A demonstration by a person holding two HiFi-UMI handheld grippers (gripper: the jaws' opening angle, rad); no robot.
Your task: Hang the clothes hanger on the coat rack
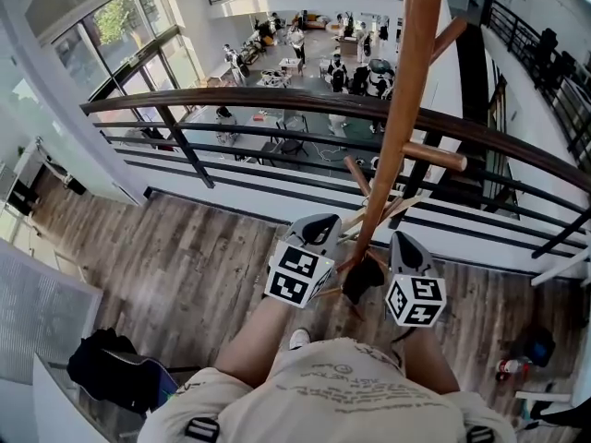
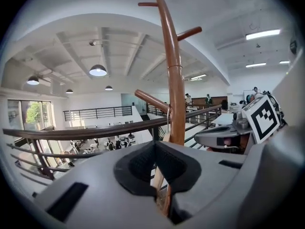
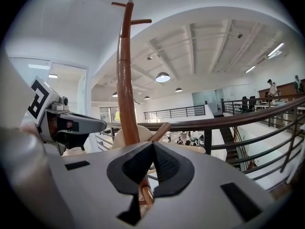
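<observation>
On plank floor (image 1: 185, 247) beside curved railing (image 1: 231, 97): coat rack (image 1: 407, 90), hanger (image 2: 158, 184) in jaws.

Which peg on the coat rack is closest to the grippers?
The lowest peg, angling left off the pole just above the left hand-held gripper, which grips the clothes hanger. The other pegs stick out higher up.

Grey left gripper (image 2: 159, 173), matching right gripper (image 3: 151, 168), marker cubes (image 1: 300, 275), beige shirt (image 1: 342, 390)
</observation>
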